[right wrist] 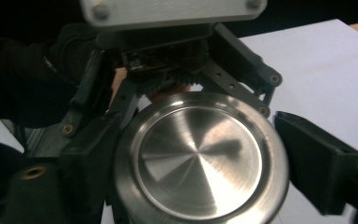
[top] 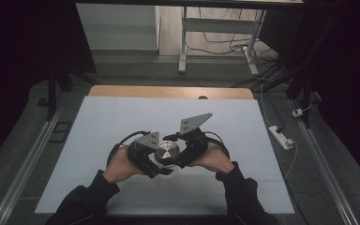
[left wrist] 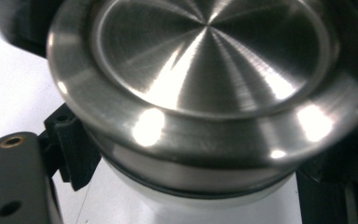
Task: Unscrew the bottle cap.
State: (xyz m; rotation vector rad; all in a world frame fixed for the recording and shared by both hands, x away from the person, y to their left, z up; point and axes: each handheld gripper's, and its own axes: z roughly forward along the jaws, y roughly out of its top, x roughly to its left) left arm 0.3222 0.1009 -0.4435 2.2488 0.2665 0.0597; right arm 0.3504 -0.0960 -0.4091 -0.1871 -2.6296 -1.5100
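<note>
Over the middle of the table point(top: 122, 122), your two tongs meet at one shiny jar.
The jar's metal lid point(top: 167, 152) faces up; your left tongs point(top: 151, 161) squeeze the body tight so it can't turn, while your right tongs point(top: 180, 152) sit half open around the lid, one side off it.

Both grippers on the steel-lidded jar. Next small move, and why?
Probably close the right gripper onto the metal lid before twisting. The left gripper is shut on the white jar body under the lid, while the right one's far jaw stands apart from the rim, so a twist now would likely slip.
</note>
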